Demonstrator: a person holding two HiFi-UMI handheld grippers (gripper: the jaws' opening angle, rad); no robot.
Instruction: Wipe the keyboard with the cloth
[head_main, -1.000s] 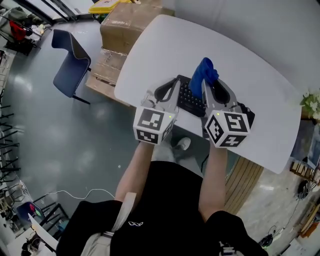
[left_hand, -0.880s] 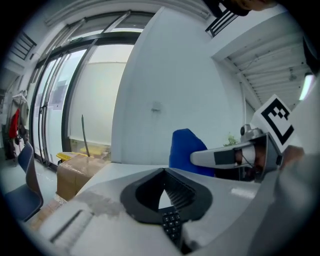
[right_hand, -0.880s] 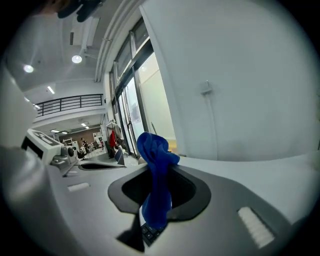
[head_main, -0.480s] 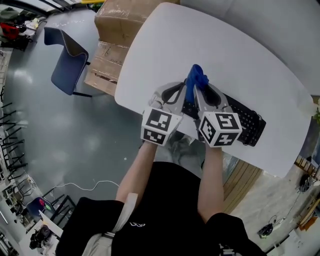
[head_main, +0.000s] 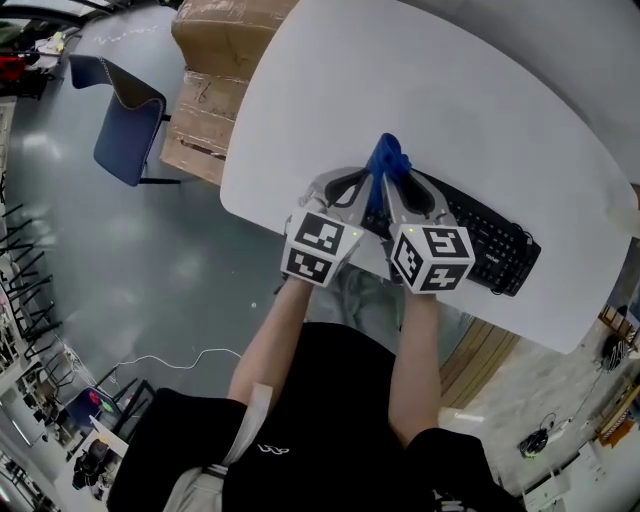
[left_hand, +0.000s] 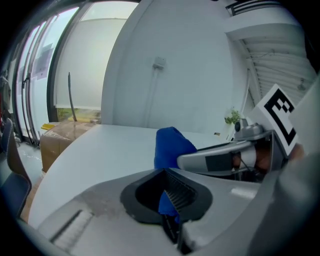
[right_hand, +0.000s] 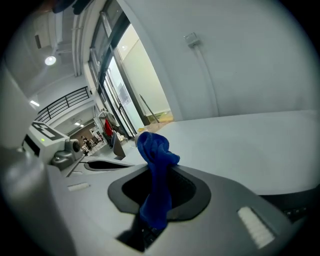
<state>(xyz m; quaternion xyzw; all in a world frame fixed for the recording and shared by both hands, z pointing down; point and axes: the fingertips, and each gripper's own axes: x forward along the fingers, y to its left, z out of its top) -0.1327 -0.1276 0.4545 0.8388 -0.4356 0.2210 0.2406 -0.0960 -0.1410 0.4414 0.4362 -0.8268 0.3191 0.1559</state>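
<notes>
A black keyboard (head_main: 495, 245) lies along the near edge of the white table (head_main: 450, 100). Both grippers hang close together over its left end. The blue cloth (head_main: 387, 160) stands up in a bunch between them. My right gripper (head_main: 393, 182) is shut on the cloth (right_hand: 156, 170), which rises out of its jaws. My left gripper (head_main: 366, 182) is shut too, with a corner of the cloth (left_hand: 167, 202) pinched in its jaws, while the rest of the cloth bulges just beyond. In the left gripper view the right gripper (left_hand: 225, 157) lies right alongside. The grippers hide the keyboard's left end.
Stacked cardboard boxes (head_main: 215, 60) stand on the floor off the table's left end, and a blue chair (head_main: 125, 115) stands farther left. A small plant (left_hand: 231, 117) stands at the far side. The table's near edge runs just under the grippers.
Both grippers have drawn together at the keyboard's left end. The cloth, held up by the right gripper alone a second ago, now sits between the two sets of jaws.
</notes>
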